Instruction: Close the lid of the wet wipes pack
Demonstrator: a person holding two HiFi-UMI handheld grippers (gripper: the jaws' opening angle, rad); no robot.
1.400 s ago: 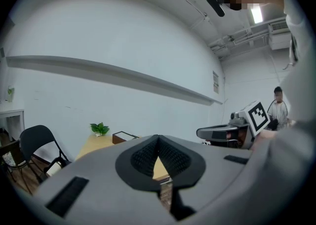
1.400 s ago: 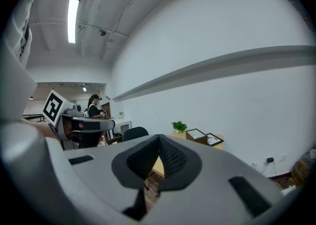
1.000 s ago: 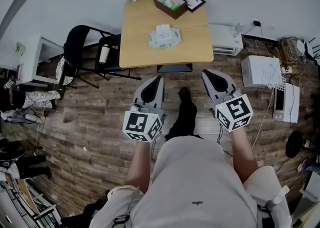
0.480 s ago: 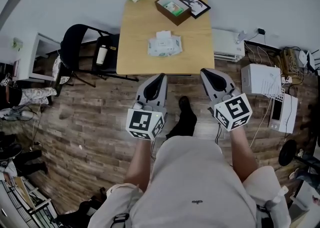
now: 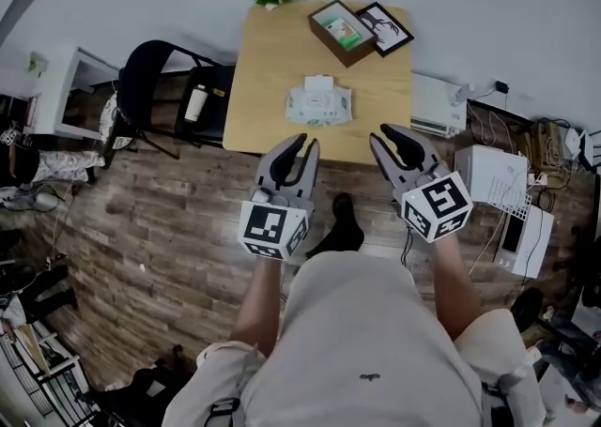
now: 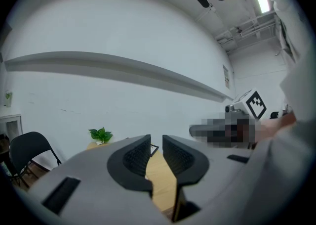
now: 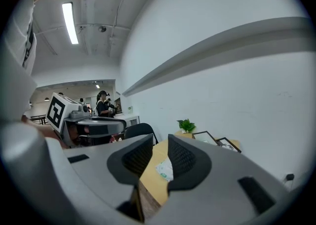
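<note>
smooth wood table [image 5: 263,59] & soft rectangular wipes pack [image 5: 319,102] now nearer than before, left gripper [image 5: 307,140] & right gripper [image 5: 379,132] jaws just opened narrowly, ribbed black pads [image 6: 137,156] empty

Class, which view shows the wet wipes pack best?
The head view: the whole wet wipes pack lies unobstructed on the table. The right gripper view shows a sliver of it between its jaws; the left gripper view shows none.
</note>
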